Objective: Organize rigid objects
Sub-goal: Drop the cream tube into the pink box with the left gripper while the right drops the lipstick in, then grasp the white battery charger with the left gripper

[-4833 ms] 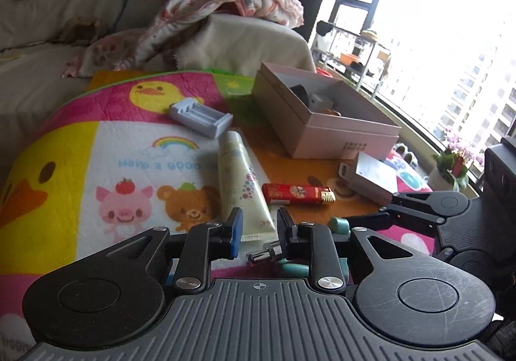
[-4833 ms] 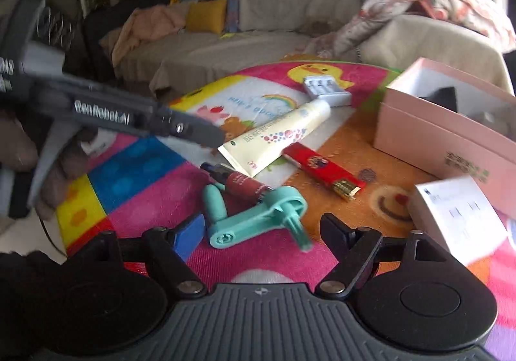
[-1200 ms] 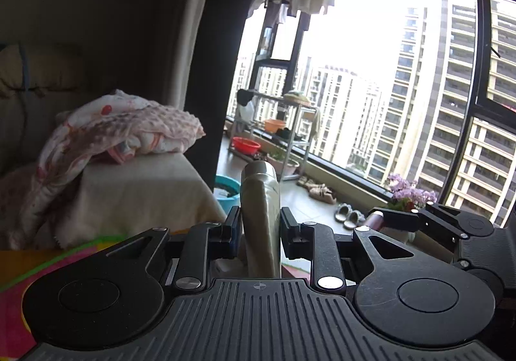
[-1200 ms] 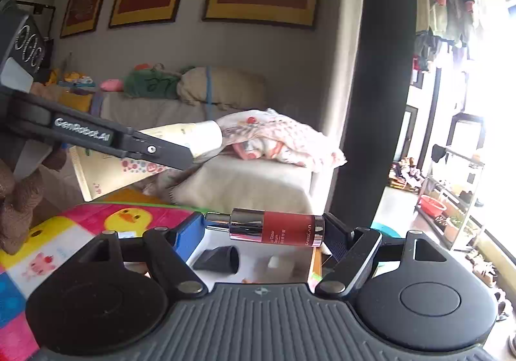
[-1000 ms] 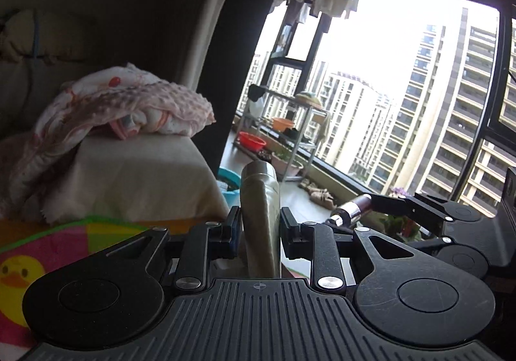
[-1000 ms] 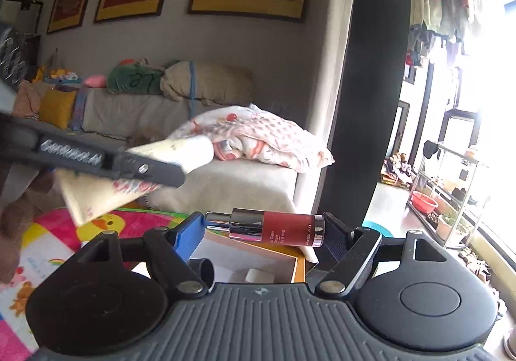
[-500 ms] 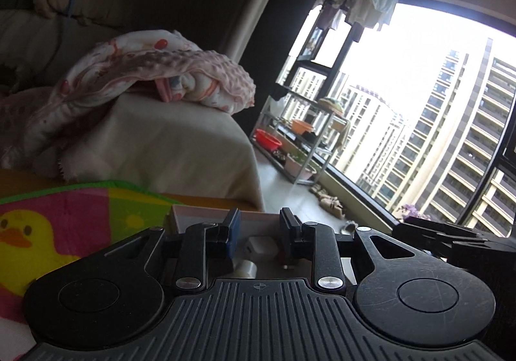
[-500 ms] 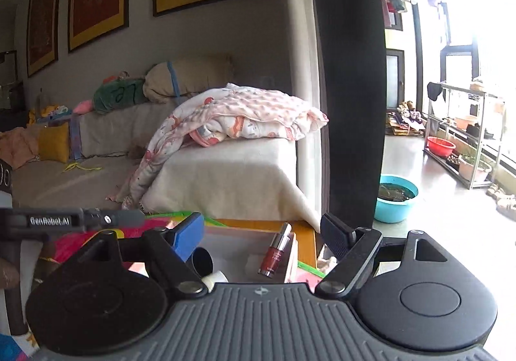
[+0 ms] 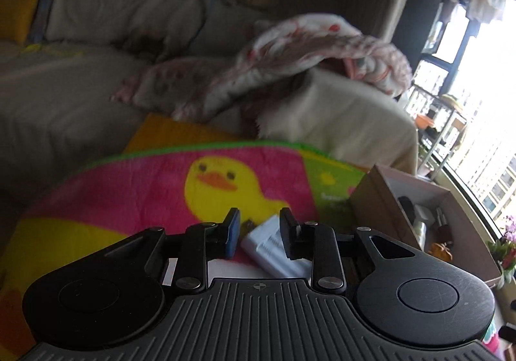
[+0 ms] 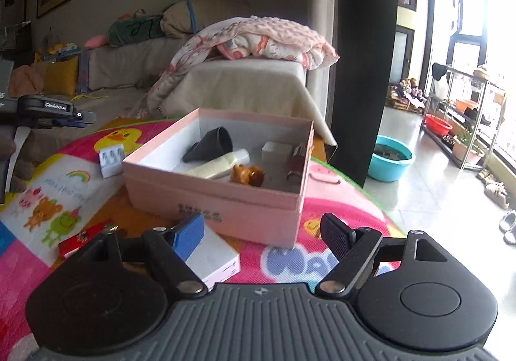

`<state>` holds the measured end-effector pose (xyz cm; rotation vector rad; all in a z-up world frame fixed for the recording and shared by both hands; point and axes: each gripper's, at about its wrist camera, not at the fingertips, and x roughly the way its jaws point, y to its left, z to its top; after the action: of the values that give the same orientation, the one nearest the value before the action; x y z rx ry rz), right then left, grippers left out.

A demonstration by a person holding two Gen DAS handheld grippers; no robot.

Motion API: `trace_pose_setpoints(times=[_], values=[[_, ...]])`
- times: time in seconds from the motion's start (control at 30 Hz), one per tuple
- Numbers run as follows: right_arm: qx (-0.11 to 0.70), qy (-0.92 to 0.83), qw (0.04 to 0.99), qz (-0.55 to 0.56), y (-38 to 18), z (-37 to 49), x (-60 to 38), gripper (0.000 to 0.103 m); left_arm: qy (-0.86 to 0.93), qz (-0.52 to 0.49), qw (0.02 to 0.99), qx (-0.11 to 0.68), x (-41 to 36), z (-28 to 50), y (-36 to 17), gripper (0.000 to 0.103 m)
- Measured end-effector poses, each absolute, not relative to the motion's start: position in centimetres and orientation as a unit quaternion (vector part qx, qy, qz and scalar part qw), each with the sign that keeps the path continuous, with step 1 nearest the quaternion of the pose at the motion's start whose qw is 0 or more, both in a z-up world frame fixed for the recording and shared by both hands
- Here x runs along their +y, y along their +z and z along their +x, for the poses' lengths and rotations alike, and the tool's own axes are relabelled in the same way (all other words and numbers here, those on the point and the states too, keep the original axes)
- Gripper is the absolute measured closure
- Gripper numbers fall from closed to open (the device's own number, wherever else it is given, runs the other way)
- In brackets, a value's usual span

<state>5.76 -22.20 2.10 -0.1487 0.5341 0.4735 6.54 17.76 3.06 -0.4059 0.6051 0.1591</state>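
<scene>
A pink box (image 10: pixel 225 200) with its top off was seen on the mat (image 10: pixel 338 209). In the box, 5 things were counted: a dark cone (image 10: pixel 211 143) at the back, a cream tube (image 10: pixel 219 163) laid flat in the middle, a small brown toy (image 10: pixel 247 174) in front of the tube, a white block (image 10: pixel 276 151) at the back right, and a red bottle (image 10: pixel 297 158) leaned against the right wall. The tube was laid with its long side running from front left to back right, and its cap end was pointed at the white block. The red bottle was tilted with its top end up by the rim.

The same box (image 9: pixel 371 200) was seen from the left camera, off to the right, with small things inside that were too blurred to name.

The right claw (image 10: pixel 262 232) was held spread wide with nothing in it, just in front of the box. A white carton (image 10: pixel 216 259) was seen under its left finger, and a red lighter (image 10: pixel 82 238) was laid flat to the left of that.

The left claw (image 9: pixel 259 232) was held apart too, with nothing pinched. A white charger (image 9: pixel 274 248) was seen lying on the mat (image 9: pixel 145 187) just past its fingers. From the right camera, the charger (image 10: pixel 111 160) was seen just left of the box.
</scene>
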Motion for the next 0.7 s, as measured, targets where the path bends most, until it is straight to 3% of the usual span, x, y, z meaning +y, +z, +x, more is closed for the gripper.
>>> trace_pose_setpoints(times=[0.1, 0.3, 0.57, 0.7], values=[[0.286, 0.244, 0.926, -0.042, 0.9, 5.2, -21.8, 0.023, 0.071, -0.225, 0.911, 0.34, 17.4, 7.4, 1.6, 0.073], [0.308, 0.223, 0.925, -0.014, -0.8, 5.4, -21.8, 0.023, 0.096, -0.27, 0.895, 0.343, 16.9, 10.7, 0.6, 0.073], [0.32, 0.224, 0.92, 0.01, -1.8, 5.4, -22.3, 0.022, 0.051, -0.202, 0.91, 0.357, 13.6, 14.9, 0.4, 0.073], [0.322, 0.224, 0.919, 0.018, -1.9, 5.5, -22.6, 0.022, 0.034, -0.133, 0.941, 0.31, 11.1, 12.9, 1.5, 0.072]])
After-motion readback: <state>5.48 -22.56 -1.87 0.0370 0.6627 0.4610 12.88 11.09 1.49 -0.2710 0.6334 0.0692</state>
